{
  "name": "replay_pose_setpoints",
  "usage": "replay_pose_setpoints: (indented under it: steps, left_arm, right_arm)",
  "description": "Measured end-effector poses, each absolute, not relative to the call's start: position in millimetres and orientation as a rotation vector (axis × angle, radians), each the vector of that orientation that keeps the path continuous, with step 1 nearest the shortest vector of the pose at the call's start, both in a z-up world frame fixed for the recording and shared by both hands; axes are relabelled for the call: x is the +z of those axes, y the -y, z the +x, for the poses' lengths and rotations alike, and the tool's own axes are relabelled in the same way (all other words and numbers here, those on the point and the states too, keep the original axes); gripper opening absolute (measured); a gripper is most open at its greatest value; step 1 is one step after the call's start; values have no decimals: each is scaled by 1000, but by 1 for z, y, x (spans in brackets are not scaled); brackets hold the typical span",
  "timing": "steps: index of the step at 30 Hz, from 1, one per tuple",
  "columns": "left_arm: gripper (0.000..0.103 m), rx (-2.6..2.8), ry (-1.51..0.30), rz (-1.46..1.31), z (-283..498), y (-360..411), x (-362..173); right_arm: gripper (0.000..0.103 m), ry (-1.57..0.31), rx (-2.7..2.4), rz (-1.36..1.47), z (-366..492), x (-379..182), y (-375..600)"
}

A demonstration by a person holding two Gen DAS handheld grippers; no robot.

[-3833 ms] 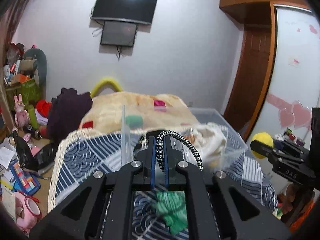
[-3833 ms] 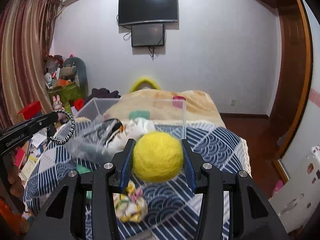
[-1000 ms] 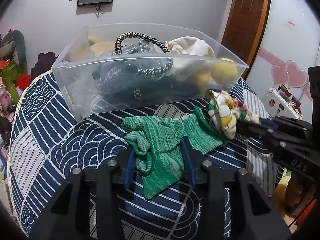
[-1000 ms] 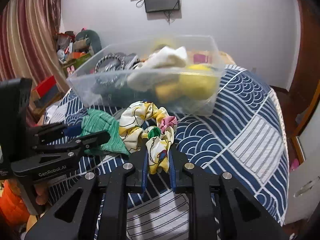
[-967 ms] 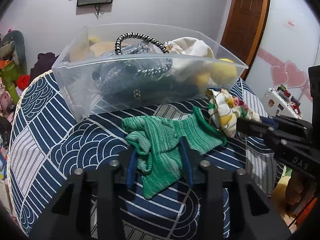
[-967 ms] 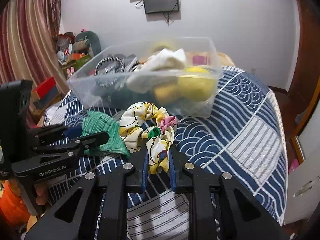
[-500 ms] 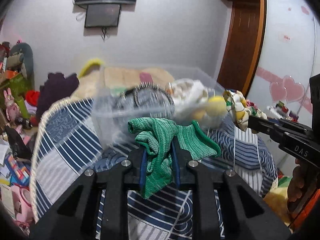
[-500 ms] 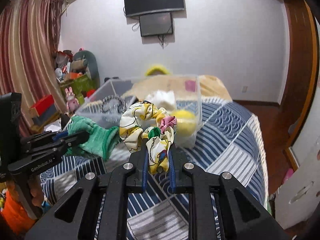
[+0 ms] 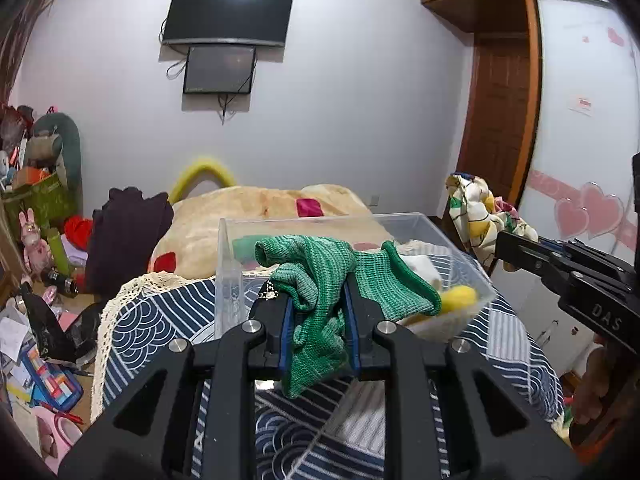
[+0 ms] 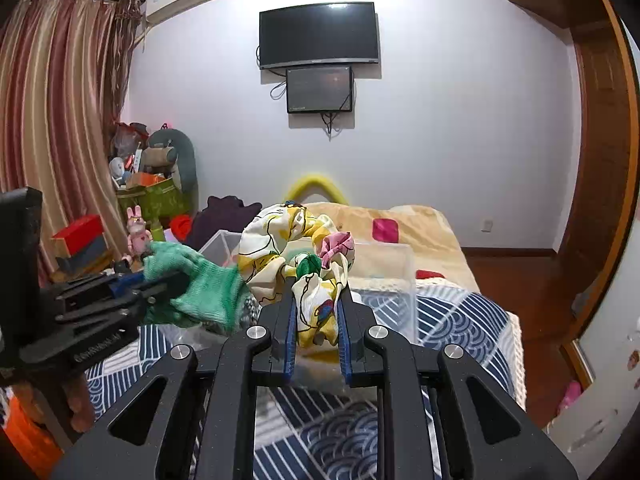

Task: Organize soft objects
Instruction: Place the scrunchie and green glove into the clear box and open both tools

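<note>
Green cloth (image 9: 320,304) clamped in left claw (image 9: 316,320), scrunchie (image 10: 296,252) clamped in right claw (image 10: 316,320); bin (image 9: 320,222) just ahead and below, nearer the left.

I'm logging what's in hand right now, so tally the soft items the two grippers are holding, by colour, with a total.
Green: 1, the knit cloth clamped in the left gripper
Yellow and white floral: 1, the scrunchie clamped in the right gripper
Total: 2
</note>
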State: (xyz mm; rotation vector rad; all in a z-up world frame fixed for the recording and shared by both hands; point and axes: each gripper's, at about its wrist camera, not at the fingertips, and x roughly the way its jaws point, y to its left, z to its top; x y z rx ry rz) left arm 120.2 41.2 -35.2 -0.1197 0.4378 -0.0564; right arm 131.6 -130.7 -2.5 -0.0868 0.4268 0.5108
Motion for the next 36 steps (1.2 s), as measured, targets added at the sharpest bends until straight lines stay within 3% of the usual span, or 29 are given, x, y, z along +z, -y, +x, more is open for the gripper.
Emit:
replay_pose_setpoints:
  steps: [9,14,19,21,26,32,34,36]
  left_arm:
    - [23,-49,-523,-129,161,-44,-60]
    - [31,-40,-531,-103,162,-38,-67]
    - [45,-26,-533,-88,159,-37,-68]
    - [55,-21,-521,-95,154,-39,-66]
    - [64,-9,-475,-83,137,-39,-53]
    - [73,-13,-389,-57,107,-33,-31]
    - [77,-13,-362,-53,98,-30,-23]
    - [79,-20,-334,-50,87,-27,-16]
  right_arm:
    - [15,-565,497,-82,166,-41,114]
    - [21,-608,492,-85,170,-48,115]
    - [36,-588,476,-109,162,-42,117]
    - [53,-559,465,-111,154,-36,120]
    - [62,-512,453,-99,148,-24,132]
    - [63,-425,459,-84,126,2,143]
    - [70,-392,473,-86,117,10,146]
    - [83,-352,485,-89,106,17,148]
